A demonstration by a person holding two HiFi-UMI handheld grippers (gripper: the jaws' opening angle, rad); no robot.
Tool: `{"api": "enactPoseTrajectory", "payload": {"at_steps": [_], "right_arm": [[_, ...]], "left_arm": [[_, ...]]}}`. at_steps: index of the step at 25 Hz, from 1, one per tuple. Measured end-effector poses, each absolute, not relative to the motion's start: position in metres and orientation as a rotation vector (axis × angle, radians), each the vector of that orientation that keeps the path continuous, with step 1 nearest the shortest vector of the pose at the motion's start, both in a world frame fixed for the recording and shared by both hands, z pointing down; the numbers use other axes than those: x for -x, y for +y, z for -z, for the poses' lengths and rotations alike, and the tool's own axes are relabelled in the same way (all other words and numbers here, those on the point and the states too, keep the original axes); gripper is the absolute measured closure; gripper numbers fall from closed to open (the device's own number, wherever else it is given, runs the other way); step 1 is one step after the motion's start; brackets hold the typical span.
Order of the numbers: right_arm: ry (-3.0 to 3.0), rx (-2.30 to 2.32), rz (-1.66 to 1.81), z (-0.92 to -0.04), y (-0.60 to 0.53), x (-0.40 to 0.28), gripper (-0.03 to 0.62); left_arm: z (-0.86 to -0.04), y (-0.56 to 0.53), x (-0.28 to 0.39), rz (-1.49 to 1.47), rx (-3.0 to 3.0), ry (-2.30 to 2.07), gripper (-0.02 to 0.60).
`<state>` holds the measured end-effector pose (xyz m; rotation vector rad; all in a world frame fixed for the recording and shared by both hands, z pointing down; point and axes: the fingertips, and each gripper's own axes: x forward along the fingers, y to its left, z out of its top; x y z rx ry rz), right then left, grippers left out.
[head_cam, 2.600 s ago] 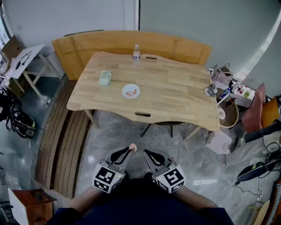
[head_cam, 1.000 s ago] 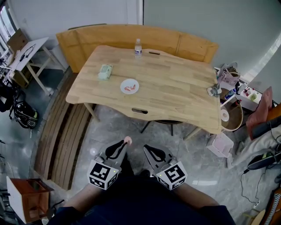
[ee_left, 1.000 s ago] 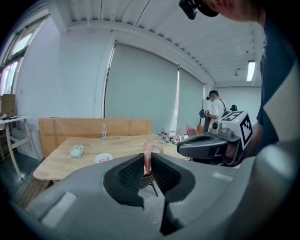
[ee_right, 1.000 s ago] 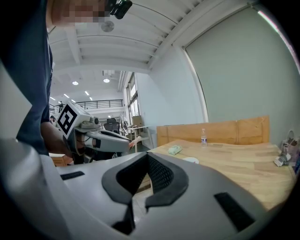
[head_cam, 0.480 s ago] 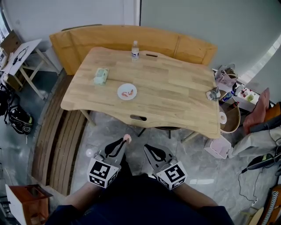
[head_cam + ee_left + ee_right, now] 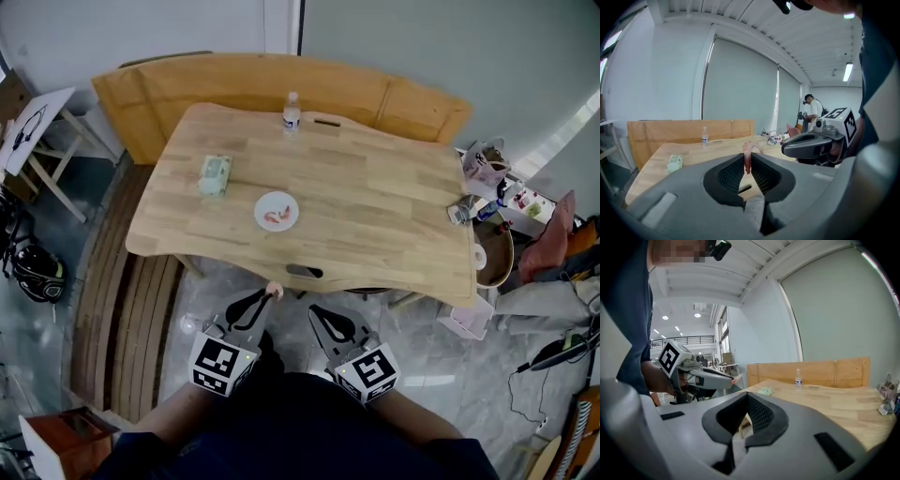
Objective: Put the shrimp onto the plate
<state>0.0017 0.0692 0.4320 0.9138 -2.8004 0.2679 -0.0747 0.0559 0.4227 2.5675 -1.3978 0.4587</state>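
So the left gripper (image 6: 265,298) has its jaws pinched tight on a small pink shrimp (image 6: 274,290). In the left gripper view the shrimp (image 6: 747,157) stands upright, right between the ribbed pads, poking up past the tips. It's held in the air above the grey floor, just short of the near edge of the light wooden table (image 6: 375,206), not over it.

The round white plate (image 6: 262,202) sits on the table at about 12 o'clock from that gripper, well apart from it, with something pink-orange lying on it, too small to call for sure.

The right gripper (image 6: 314,311) hangs just beside the left one, at its 3 o'clock. Its jaws are together with nothing between them, which is clear in the right gripper view (image 6: 747,395).

Other stuff on the table: a clear plastic water bottle (image 6: 292,112) upright at the plate's 12 o'clock near the far edge, and a pale green packet (image 6: 215,174) at its 10 o'clock. A wooden bench (image 6: 253,80) runs along the far side.
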Motion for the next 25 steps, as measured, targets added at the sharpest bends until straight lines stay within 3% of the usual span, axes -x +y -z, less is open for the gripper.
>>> {"api": "enactPoseTrajectory", "payload": {"at_steps": [25], "right_arm": [[-2.723,-1.058,-0.272,-0.424,-0.03,0.069,0.583]], "left_arm": [[-0.422,-0.057,0.15,-0.469,-2.643,-1.279,0.532]]}}
